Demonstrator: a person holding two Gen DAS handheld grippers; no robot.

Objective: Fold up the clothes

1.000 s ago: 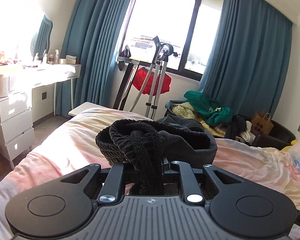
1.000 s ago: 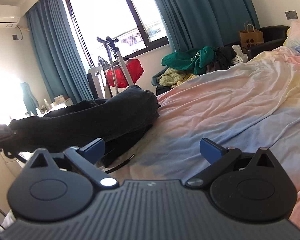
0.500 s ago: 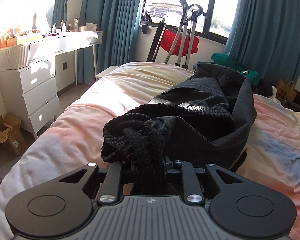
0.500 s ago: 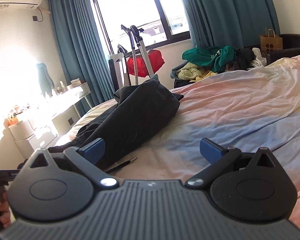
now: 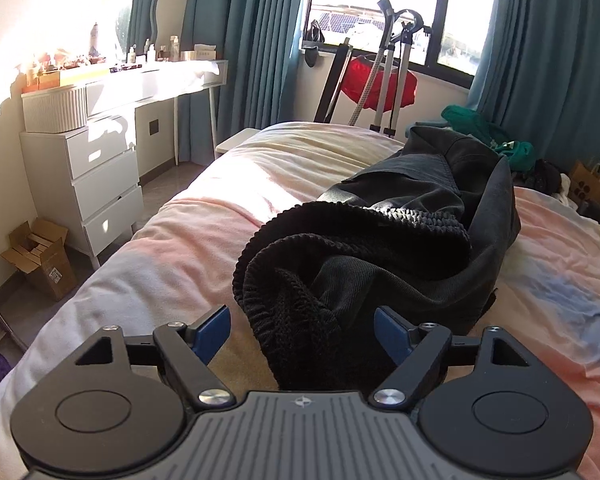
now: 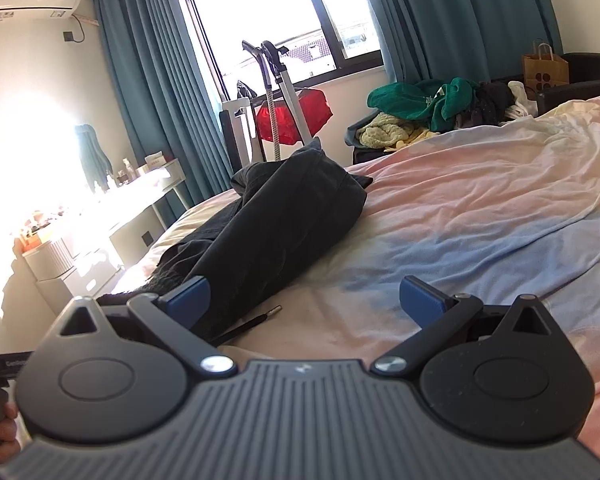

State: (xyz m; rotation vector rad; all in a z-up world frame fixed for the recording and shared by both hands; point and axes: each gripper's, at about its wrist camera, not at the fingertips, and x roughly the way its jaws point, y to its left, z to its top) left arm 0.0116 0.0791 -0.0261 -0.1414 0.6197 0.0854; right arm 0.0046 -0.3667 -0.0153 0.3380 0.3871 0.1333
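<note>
Sunlight is seen falling across a bed (image 5: 188, 240) covered by a pastel pink, yellow and blue sheet, on which a dark garment (image 5: 400, 236) lies in a loose heap. In the left wrist view, its black ribbed knit cuff (image 5: 296, 316) is draped between the blue pads of the left hand-held gripper (image 5: 302, 330), whose jaws have just been opening and now stand apart, the fabric no longer pinched by either pad. The rest of the garment is stretched away toward the foot of the bed, grey lining folded under black knit.

In the right wrist view, the right hand-held gripper (image 6: 304, 296) is held low over the sheet with its jaws wide apart and nothing between them; the garment (image 6: 268, 232) lies just beside its left pad, and a black drawstring tip (image 6: 256, 322) rests on the sheet near that pad. Fingers (image 6: 0, 434) wrapped round a handle are glimpsed at the lower left edge.

Beyond the bed, a white dresser (image 5: 96, 172) cluttered with bottles is lit by the window (image 5: 380, 4), which is framed by teal curtains (image 5: 244, 40). A garment steamer (image 5: 392, 68) with a red item hung on it stands by the sill, and a pile of green and yellow clothes (image 6: 424, 104) is heaped near a brown paper bag (image 6: 546, 70).
</note>
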